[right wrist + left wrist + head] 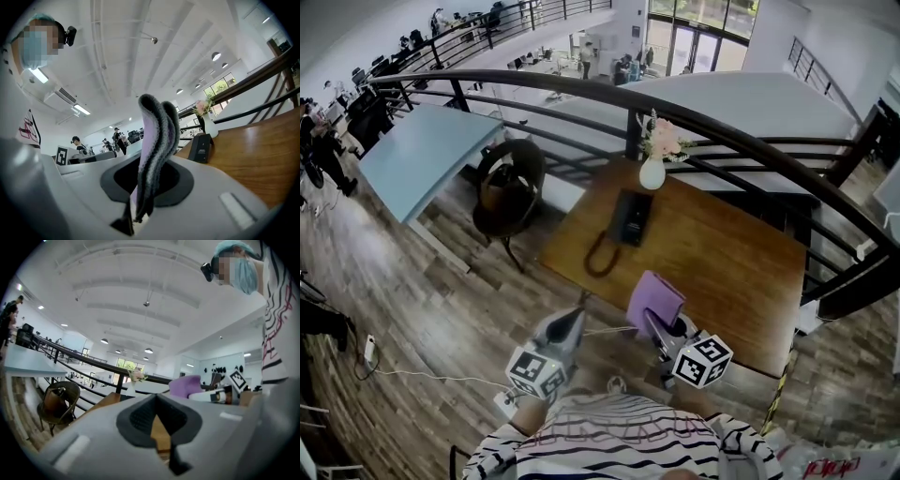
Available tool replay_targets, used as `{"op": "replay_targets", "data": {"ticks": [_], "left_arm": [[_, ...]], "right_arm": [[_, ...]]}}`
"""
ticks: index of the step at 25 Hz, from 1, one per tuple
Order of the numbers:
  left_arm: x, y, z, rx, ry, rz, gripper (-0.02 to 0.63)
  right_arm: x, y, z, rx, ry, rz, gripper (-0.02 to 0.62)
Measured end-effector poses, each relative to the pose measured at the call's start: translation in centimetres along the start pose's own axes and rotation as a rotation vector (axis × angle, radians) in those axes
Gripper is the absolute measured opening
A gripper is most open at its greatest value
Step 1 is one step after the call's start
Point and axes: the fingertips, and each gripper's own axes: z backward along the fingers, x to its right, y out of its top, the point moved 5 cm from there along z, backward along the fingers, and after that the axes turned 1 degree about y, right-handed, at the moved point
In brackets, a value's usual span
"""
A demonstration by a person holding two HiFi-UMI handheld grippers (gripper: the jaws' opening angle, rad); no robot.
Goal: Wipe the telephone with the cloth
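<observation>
A black telephone point(630, 217) with a coiled cord point(600, 255) lies on the far side of the wooden table point(722, 262), and it also shows in the right gripper view point(200, 147). My right gripper point(663, 330) is shut on a purple cloth point(654, 302), which stands up out of its jaws point(157, 126) above the table's near edge, well short of the phone. My left gripper point(565, 328) hovers off the table's near left corner. It is shut point(157, 397) and holds nothing. The cloth point(185, 386) appears to its right.
A white vase of flowers point(652, 172) stands just behind the telephone. A dark curved railing point(722, 127) runs behind the table. A wicker chair point(508, 192) sits left of the table, with a light blue table point(422, 155) beyond it.
</observation>
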Motion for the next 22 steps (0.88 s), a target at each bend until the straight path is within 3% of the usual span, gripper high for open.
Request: {"op": "replay_targets", "data": {"ticks": [9, 22], "left_arm": [[-4.8, -0.1, -6.5, -0.015, -0.023, -0.001, 0.002], [-17.0, 3.8, -14.4, -0.064, -0.218, -0.016, 0.002]], "right_arm": [[5.2, 1.4, -5.0, -0.01, -0.024, -0.015, 0.049], [7.7, 5.4, -15.5, 0.107, -0.199, -0.035, 0.049]]}}
